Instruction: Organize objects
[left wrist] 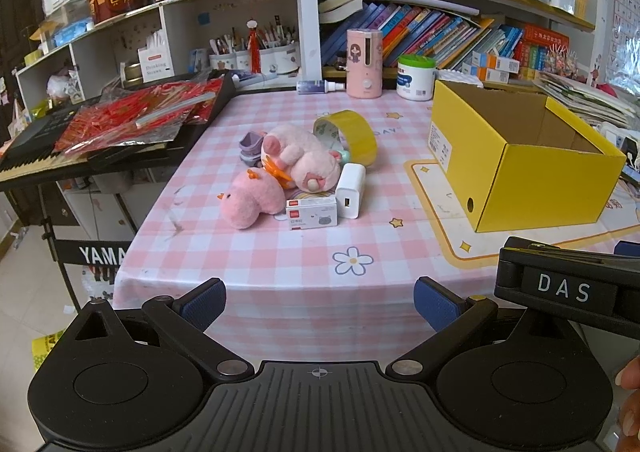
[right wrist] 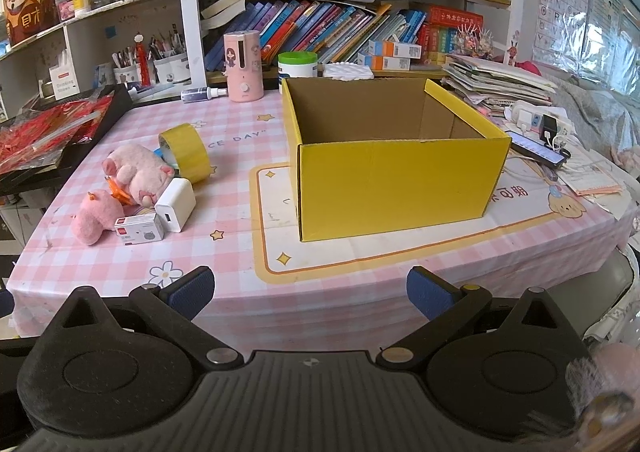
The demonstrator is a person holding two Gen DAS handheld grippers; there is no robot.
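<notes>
Pink humidifier (right wrist: pixel 243 66) and green-lidded tub (right wrist: pixel 298 68) stand before bookshelves (right wrist: pixel 340 24).

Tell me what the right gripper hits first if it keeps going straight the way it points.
Probably the tablecloth just before the yellow box; the right gripper, open and empty, points downward, though depth is uncertain.

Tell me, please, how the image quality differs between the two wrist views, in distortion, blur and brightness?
Left wrist view: strong fisheye bending, shelves curve; yellow box and plush toys sharp, light even. Right wrist view: same bending; wall posters washed out by glare, a blurred hand at the lower right corner.
</notes>
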